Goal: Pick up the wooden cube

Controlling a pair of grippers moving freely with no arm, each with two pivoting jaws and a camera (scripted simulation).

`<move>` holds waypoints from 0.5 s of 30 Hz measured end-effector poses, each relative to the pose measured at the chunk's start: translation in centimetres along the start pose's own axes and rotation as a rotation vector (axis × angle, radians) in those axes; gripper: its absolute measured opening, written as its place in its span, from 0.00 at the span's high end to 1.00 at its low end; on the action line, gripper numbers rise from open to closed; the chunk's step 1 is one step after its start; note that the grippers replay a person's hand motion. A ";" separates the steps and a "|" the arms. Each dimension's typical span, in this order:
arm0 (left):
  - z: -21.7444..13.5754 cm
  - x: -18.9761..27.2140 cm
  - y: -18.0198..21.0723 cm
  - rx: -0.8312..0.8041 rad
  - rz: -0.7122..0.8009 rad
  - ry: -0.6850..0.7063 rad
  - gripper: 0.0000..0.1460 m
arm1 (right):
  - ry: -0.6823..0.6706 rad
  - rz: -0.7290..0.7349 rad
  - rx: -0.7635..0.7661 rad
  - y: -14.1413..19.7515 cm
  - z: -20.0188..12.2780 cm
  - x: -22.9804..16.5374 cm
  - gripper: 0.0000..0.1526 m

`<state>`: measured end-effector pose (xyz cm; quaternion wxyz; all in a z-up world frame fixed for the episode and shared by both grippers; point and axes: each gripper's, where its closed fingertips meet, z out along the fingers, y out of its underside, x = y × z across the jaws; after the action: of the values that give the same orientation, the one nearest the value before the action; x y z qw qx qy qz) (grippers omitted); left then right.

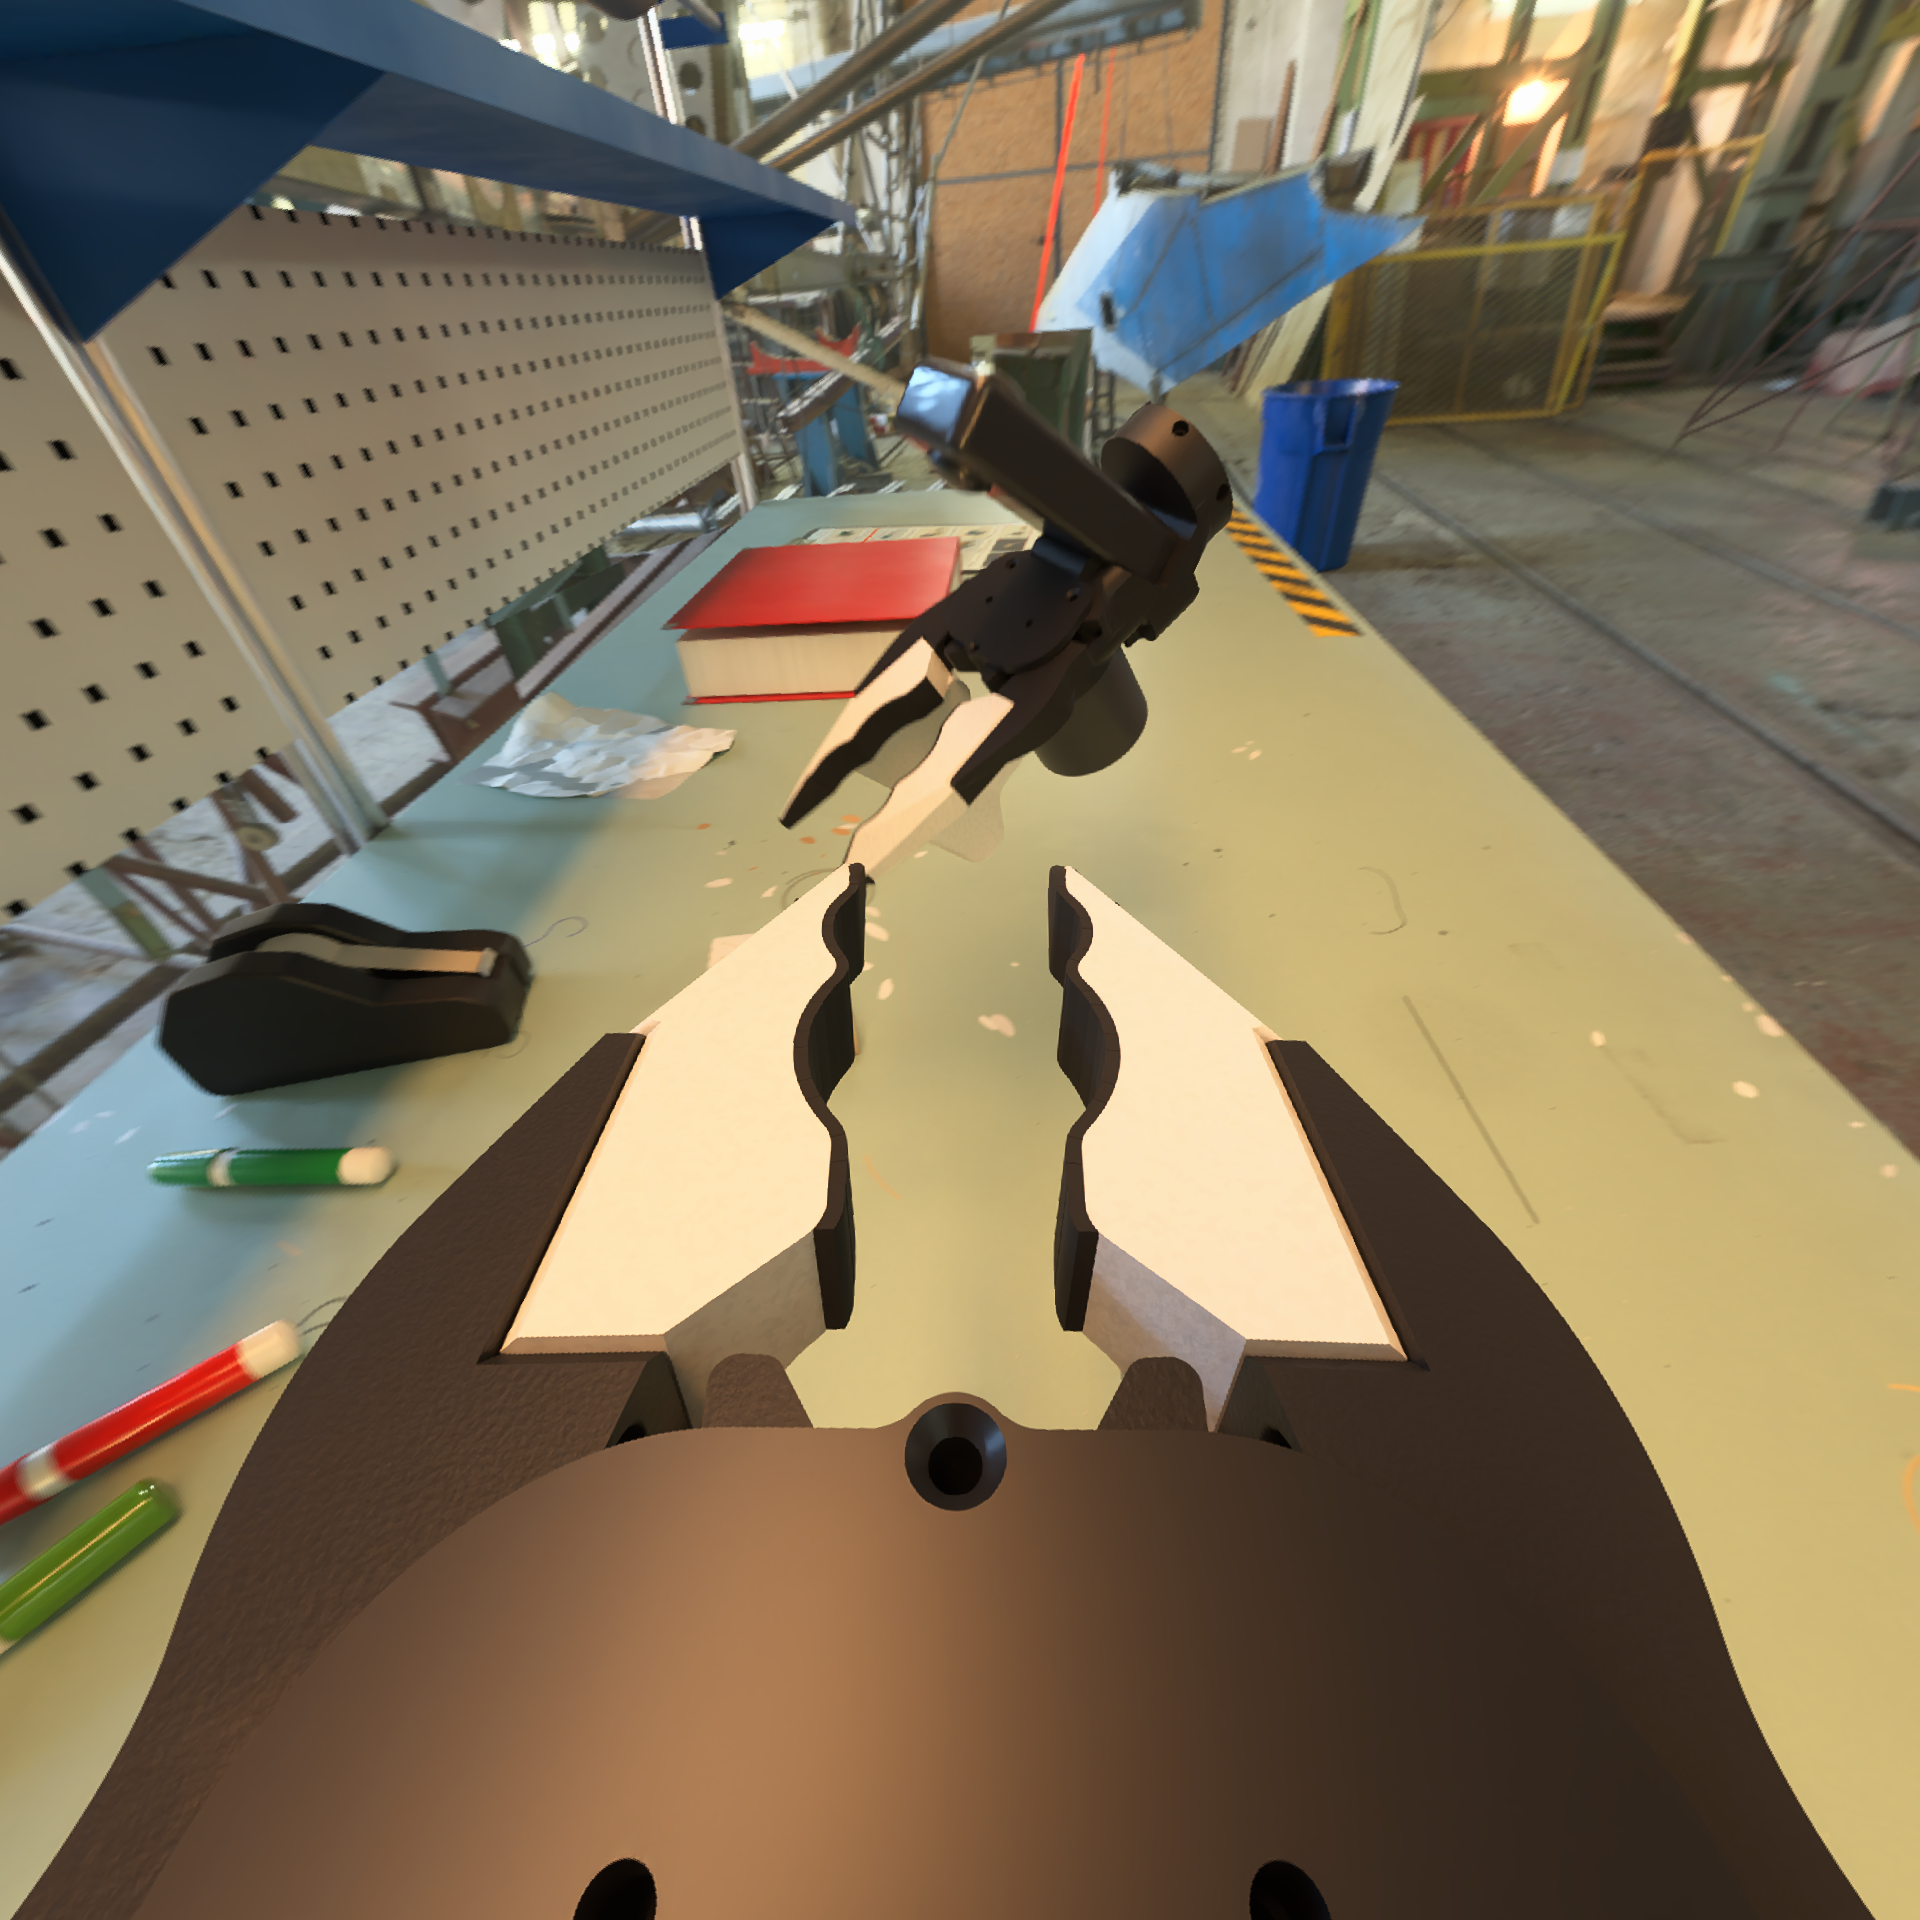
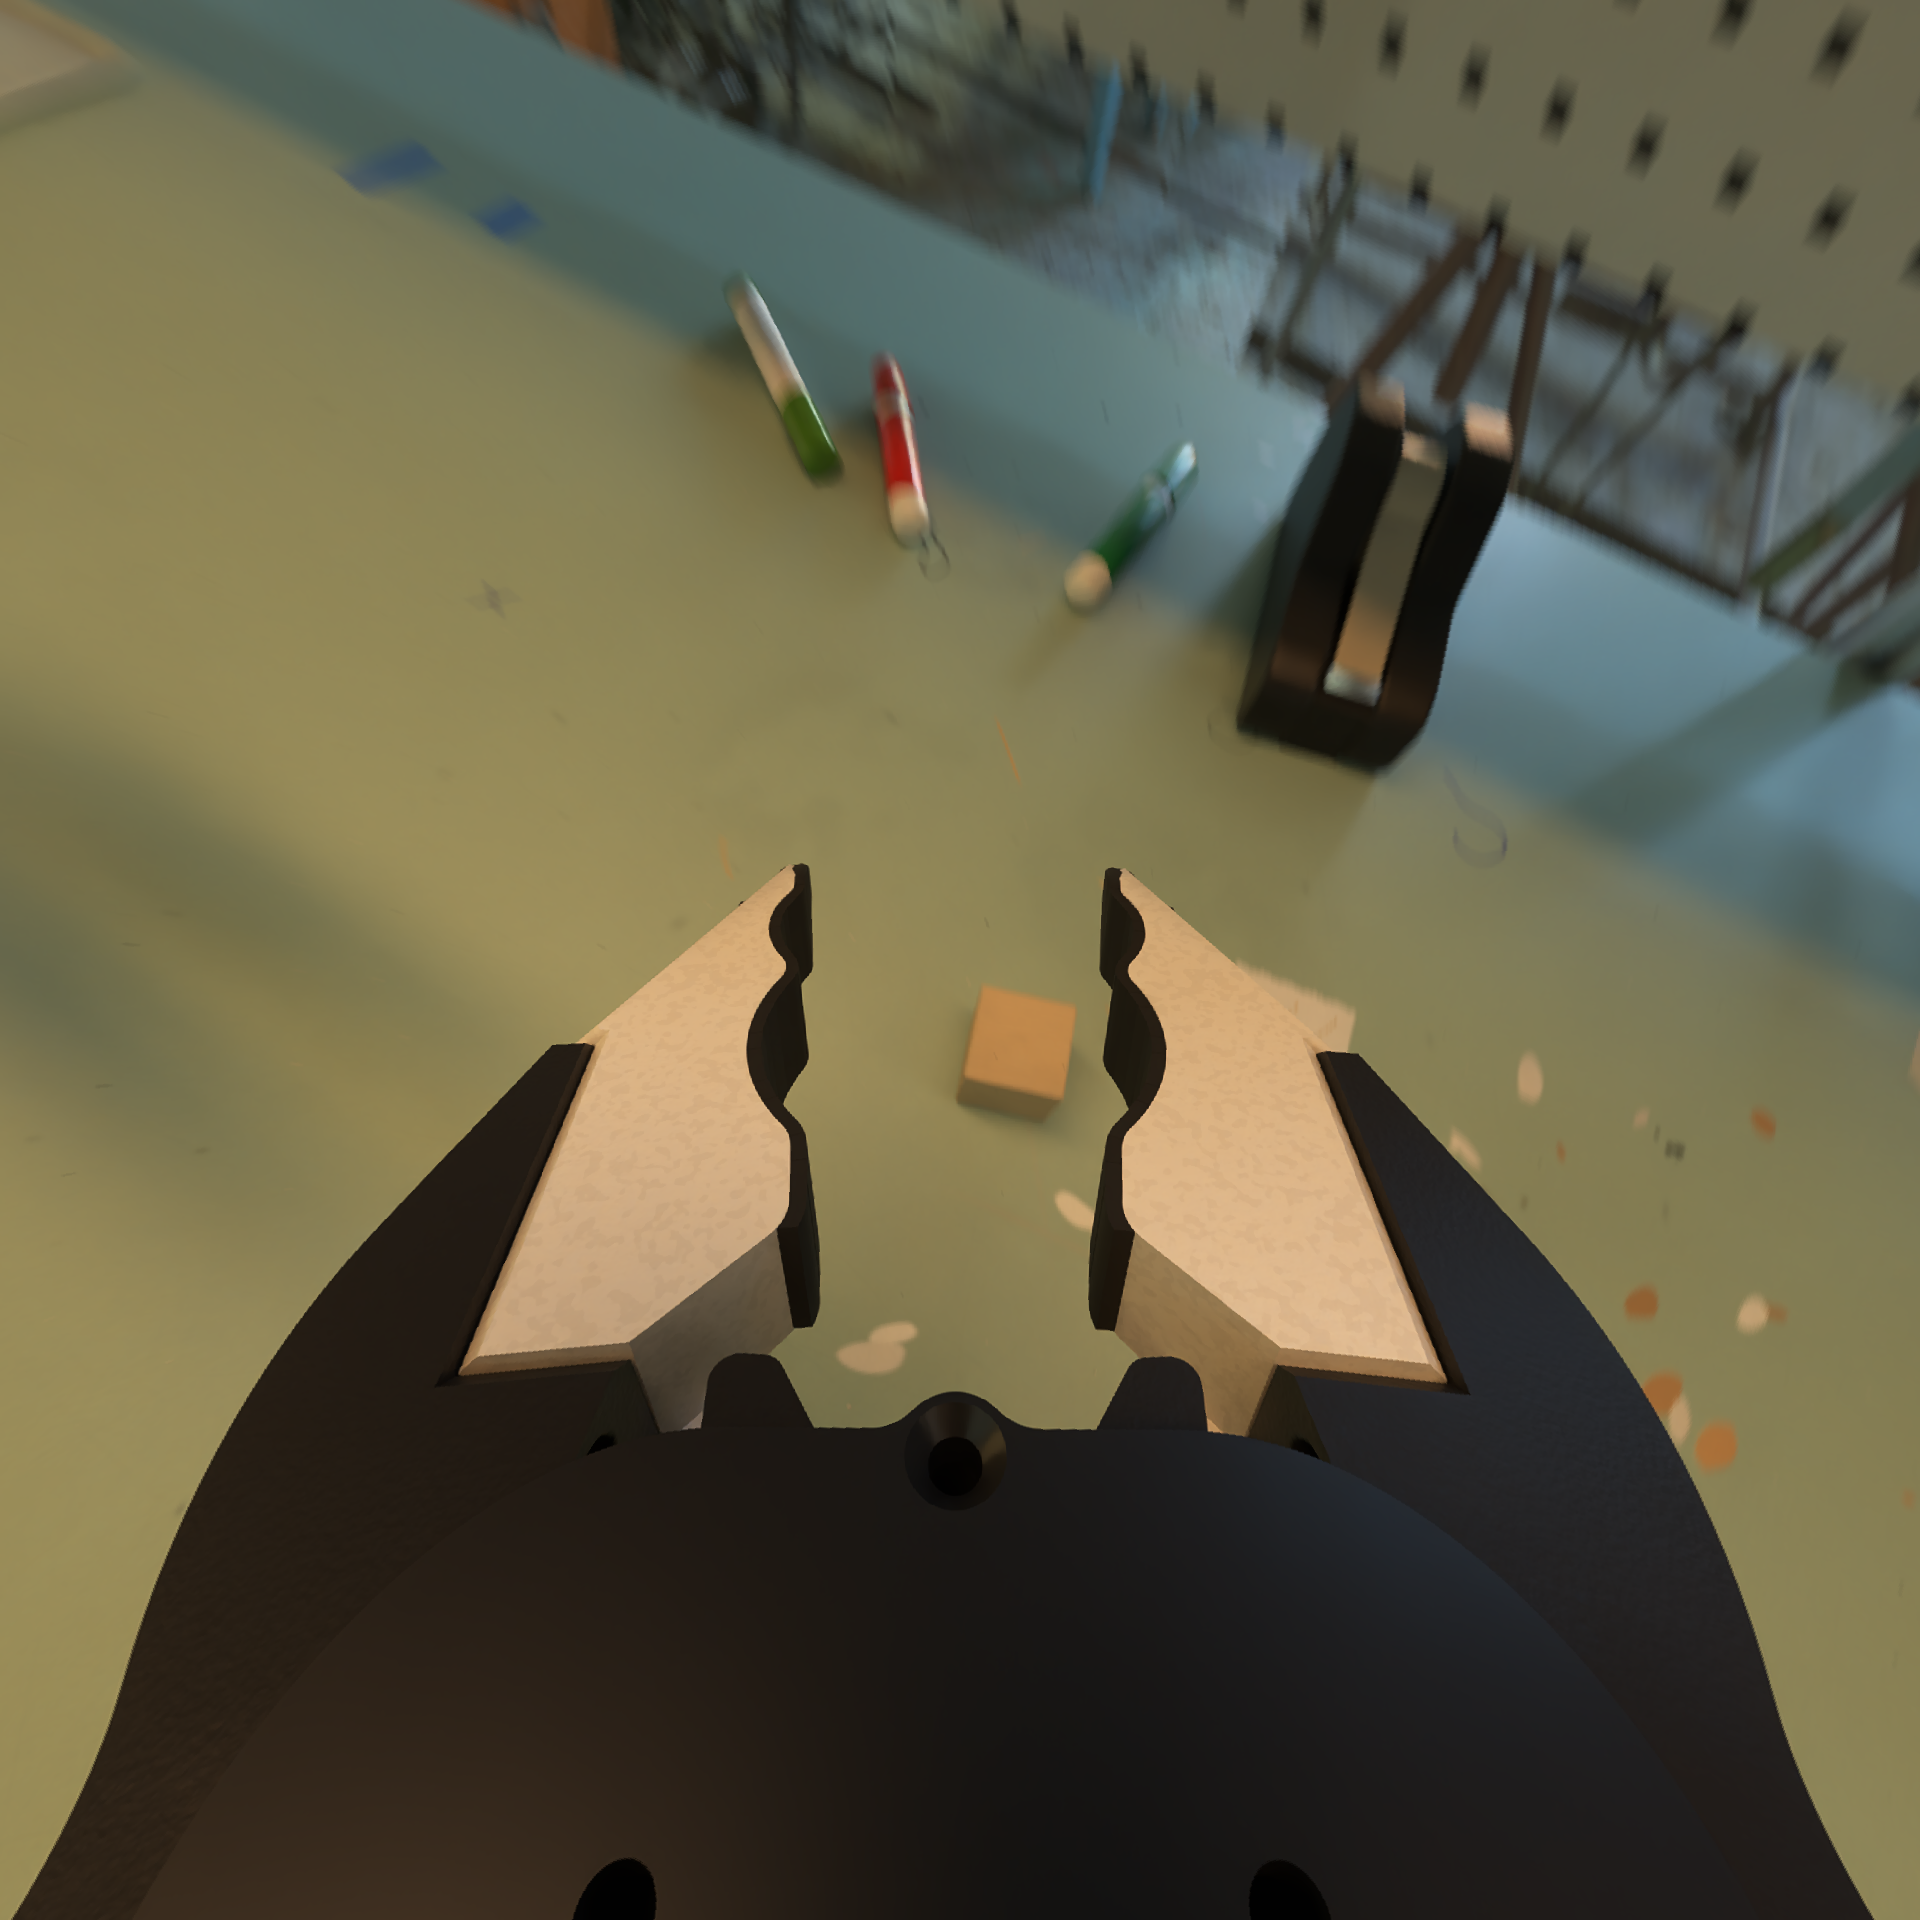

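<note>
A paint-flecked green bench [image 2: 312,520] backed by pegboard [image 1: 416,416] is shown, the cube [image 2: 1016,1051] lying between the spread right gripper [image 2: 956,873].

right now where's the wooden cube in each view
Left wrist view: not visible; the right gripper hangs beyond this gripper's fingertips, and the cube is probably hidden there.
Right wrist view: wooden cube on the table, centre, between the open fingers, nearer the right-hand one.
Shared landmark: black tape dispenser.

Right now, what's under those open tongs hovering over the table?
A wooden cube sits on the green table, seen between the right tongs. Whatever lies beneath the tongs' black body is hidden.
</note>
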<state>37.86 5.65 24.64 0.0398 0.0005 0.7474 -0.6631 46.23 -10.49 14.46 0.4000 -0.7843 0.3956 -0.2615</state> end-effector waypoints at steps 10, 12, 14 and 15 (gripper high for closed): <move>-0.1 -0.1 0.1 -0.033 0.035 -0.030 0.76 | 0.198 0.061 -0.199 7.0 6.2 2.2 0.63; -0.2 0.0 0.1 -0.030 0.032 -0.025 0.76 | 0.216 0.089 -0.162 7.6 6.5 2.9 0.63; -0.2 0.1 0.1 -0.032 0.032 -0.017 0.76 | 0.195 0.120 -0.200 8.7 6.8 3.0 0.63; -0.2 0.1 0.1 -0.037 0.033 -0.014 0.76 | 0.163 0.149 -0.226 9.2 7.0 2.8 0.63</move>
<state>37.75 5.84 24.52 0.0562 0.0075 0.7591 -0.6485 49.03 -13.23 3.22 0.2940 -0.7689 0.5109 -0.2477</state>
